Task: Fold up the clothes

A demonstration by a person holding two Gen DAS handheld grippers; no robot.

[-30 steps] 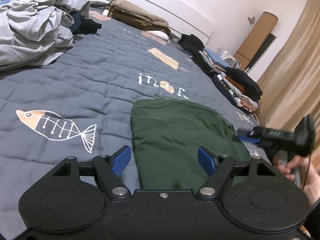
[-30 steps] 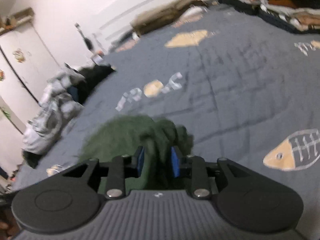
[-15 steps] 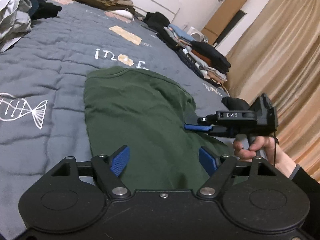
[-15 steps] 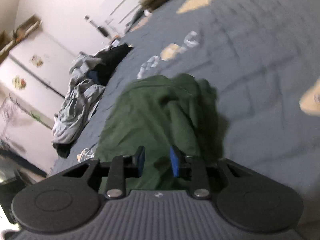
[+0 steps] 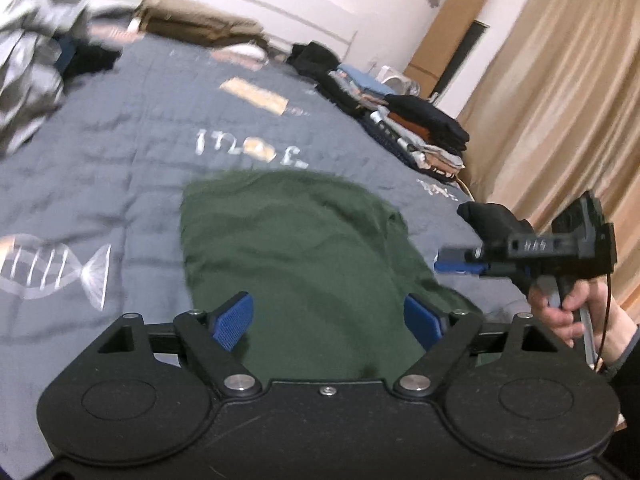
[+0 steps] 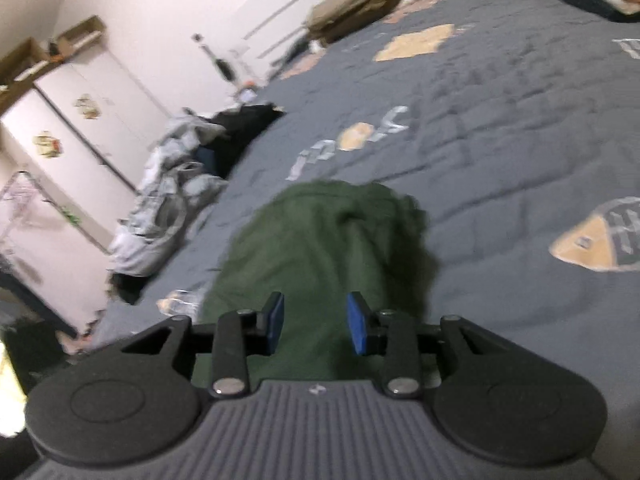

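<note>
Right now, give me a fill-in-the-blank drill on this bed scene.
1. The garment spread between the tongs is dark ____.
2. The quilt shows a printed ____ skeleton.
3. The pads on the tongs are ____.
4. The folded pile lies near the tan ____.

Missing words: green; fish; blue; curtain

The left claw (image 5: 328,320) fills the bottom of its frame, jaws wide and opening, nothing pressed between the blue pads (image 5: 232,322). The right claw (image 6: 316,324) sits low in its frame with a narrower gap, also opening, pads gripping nothing. At mid-right of the left view, a hand (image 5: 568,308) grips its handle.
</note>
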